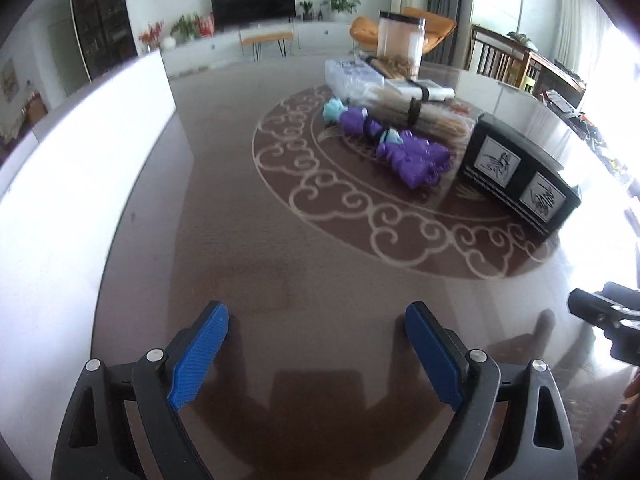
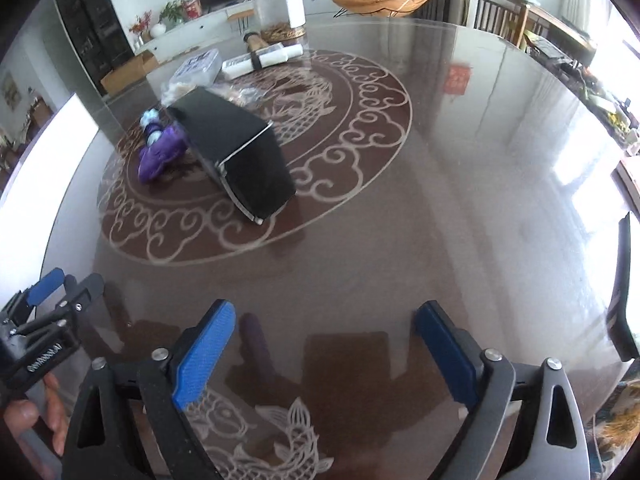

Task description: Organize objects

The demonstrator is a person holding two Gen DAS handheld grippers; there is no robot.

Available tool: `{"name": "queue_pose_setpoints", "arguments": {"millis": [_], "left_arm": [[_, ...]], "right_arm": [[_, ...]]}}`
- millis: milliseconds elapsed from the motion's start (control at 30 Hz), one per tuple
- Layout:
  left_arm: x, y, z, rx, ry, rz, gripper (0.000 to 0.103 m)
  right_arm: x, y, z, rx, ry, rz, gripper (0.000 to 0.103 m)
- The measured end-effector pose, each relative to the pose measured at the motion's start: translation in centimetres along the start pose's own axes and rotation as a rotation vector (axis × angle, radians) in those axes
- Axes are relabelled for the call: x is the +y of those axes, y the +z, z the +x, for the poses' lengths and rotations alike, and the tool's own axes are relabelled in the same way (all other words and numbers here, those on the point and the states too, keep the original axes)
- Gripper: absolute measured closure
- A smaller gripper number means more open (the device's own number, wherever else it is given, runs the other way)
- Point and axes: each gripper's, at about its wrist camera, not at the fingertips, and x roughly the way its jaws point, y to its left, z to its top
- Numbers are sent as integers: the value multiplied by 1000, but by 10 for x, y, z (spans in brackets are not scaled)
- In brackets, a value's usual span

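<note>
Glass-topped table (image 1: pixel 320 240), brown with pale scrollwork ring, fills both of my views. White panel (image 1: pixel 80 168) along its left edge in the left view.

Black box (image 2: pixel 236 152) sits on the ring, tilted in the right view; the left view shows its face with two white picture panels. Clear jar (image 2: pixel 280 8) upright at the far edge, something tan in the bottom. Flat clear case (image 2: pixel 200 66) near it, and a white roll (image 2: pixel 264 58) with a dark band. Bundle of pale sticks (image 1: pixel 416 110) lies just behind the purple toy.

Purple toy (image 1: pixel 412 158), with light-blue bits, lies just beside the box on the ring, well apart from both tools.

My left gripper (image 1: pixel 316 344): jaws spread wide, nothing between the blue pads, over bare tabletop. My right gripper (image 2: pixel 324 344): same, wide apart and empty, above a carved fish pattern (image 2: pixel 280 440).

A hand (image 2: pixel 36 420) shows low left in the right view, behind the left gripper.
</note>
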Motion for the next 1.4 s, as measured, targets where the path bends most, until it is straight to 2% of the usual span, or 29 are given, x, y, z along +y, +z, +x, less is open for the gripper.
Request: {"name": "queue_pose_setpoints", "arguments": {"millis": [233, 633, 1400], "left_arm": [[1, 4, 7, 8, -11, -9, 0], [2, 4, 6, 8, -13, -8, 0], [2, 4, 7, 8, -13, -8, 0]], "right_arm": [[-2, 4, 5, -60, -22, 42, 5], [-52, 1, -7, -146, 38, 305, 5], [-48, 2, -6, -146, 34, 297, 4]]}}
